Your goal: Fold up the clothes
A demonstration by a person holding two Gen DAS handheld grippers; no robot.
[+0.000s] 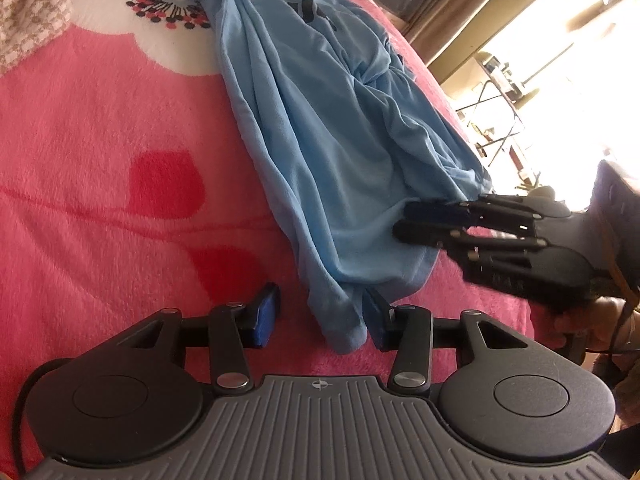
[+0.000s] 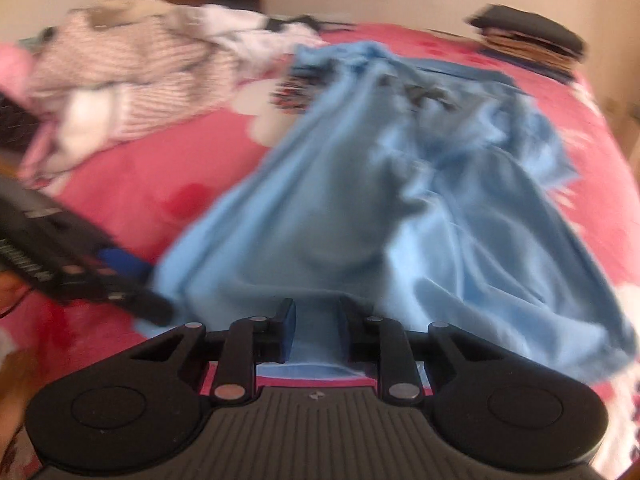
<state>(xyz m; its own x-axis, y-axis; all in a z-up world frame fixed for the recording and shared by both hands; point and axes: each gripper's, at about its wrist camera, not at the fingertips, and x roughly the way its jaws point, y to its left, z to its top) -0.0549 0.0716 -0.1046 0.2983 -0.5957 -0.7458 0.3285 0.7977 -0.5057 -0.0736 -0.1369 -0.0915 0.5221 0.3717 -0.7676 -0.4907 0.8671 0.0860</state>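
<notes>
A light blue T-shirt with a black print lies crumpled lengthwise on the pink blanket. My left gripper stands open at its near hem. A bunched corner of cloth lies between the jaws, against the right pad and well clear of the left one. My right gripper comes in from the right over the hem, its jaws narrowly apart. In the blurred right wrist view the blue T-shirt fills the gap of the right gripper, with the pads not visibly pinching it. The left gripper shows at the left.
A heap of striped and white clothes lies at the bed's far left. A stack of folded dark garments sits at the far right corner. The bed's edge runs close to the shirt's right side, with a sunlit room beyond. A hand holds the right gripper.
</notes>
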